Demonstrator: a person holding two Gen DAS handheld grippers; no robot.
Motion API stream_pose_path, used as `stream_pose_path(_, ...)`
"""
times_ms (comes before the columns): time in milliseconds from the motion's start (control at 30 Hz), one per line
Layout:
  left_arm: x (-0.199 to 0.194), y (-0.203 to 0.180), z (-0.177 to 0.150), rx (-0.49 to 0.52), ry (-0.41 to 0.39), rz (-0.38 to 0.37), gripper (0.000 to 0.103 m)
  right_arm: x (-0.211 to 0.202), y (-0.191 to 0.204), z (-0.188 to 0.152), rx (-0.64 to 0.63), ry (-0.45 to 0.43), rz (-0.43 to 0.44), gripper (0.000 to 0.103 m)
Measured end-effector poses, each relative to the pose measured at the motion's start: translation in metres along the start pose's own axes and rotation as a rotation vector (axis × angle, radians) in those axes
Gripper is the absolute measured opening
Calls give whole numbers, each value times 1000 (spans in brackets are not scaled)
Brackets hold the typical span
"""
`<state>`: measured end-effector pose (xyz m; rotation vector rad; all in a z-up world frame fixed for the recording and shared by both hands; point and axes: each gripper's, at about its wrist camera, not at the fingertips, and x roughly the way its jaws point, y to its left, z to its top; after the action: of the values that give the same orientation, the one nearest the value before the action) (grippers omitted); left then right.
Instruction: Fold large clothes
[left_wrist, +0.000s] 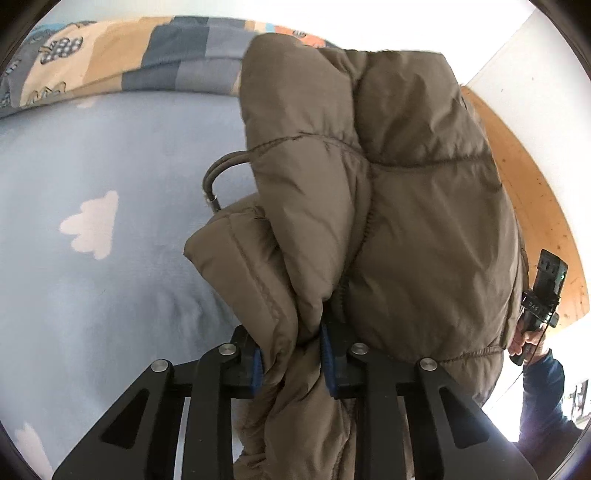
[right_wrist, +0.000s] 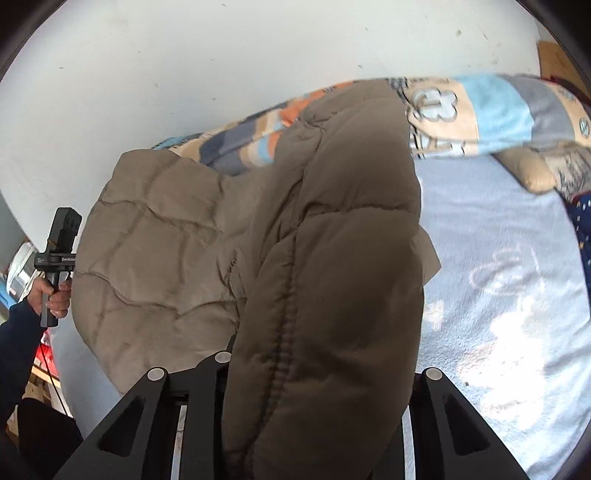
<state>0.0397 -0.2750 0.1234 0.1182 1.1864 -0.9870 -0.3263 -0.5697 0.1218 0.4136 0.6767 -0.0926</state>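
Both grippers hold one padded brown jacket (left_wrist: 388, 184) up over a bed (left_wrist: 92, 295) covered by a pale blue sheet with white cloud shapes.

Left gripper (left_wrist: 291, 354): blue pads pinch a bunched fold of the jacket between them; the fabric fills the gap and spills down over the black linkage. Jaws nearly together, gripping cloth.

Right gripper (right_wrist: 317, 369): a thick quilted fold of the jacket drapes over the jaws and hides the fingertips. The pads themselves cannot be seen. The fold runs straight down between the two black arms, so the jaws appear clamped on the jacket.

Jacket position: raised off the sheet and hanging between the two grippers, toward the far edge of the bed. A grey drawcord (left_wrist: 218, 177) loops out from its side, in the left wrist view.

A patchwork blanket (left_wrist: 122, 59) in blue, beige and orange lies bunched along the far edge of the bed, against a white wall (right_wrist: 221, 74).

In each wrist view the other gripper's handle shows beside the jacket, held by a hand (right_wrist: 50, 299) in a dark blue sleeve (right_wrist: 14, 354).
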Motion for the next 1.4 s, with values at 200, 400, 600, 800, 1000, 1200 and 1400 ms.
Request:
stream_pose_path(200, -43, -19, -22, 22, -35, -26, 23, -44, 30, -4, -62, -19, 22, 31)
stream_pose_path(400, -103, -31, -67, 32, -74, -42, 23, -83, 49, -10, -93, -56, 38, 31)
stream_pose_path(600, -148, -38, -116, 38, -99, -45, 24, -107, 63, -25, -108, -71, 53, 31)
stream_pose_path(800, -153, -38, -157, 22, -77, -33, 24, -97, 53, -37, -85, -44, 57, 31)
stream_pose_path(1000, -110, -8, -183, -66, -13, -10, 24, -46, 48, -60, -30, 61, 22, 31)
stream_pose_path(1200, -55, 40, -197, -191, 63, 58, 27, -6, 17, -79, 79, 150, -52, 39)
stream_pose_path(1400, -59, 54, -205, -223, 51, 114, 43, -3, -5, -89, 231, 221, -72, 66)
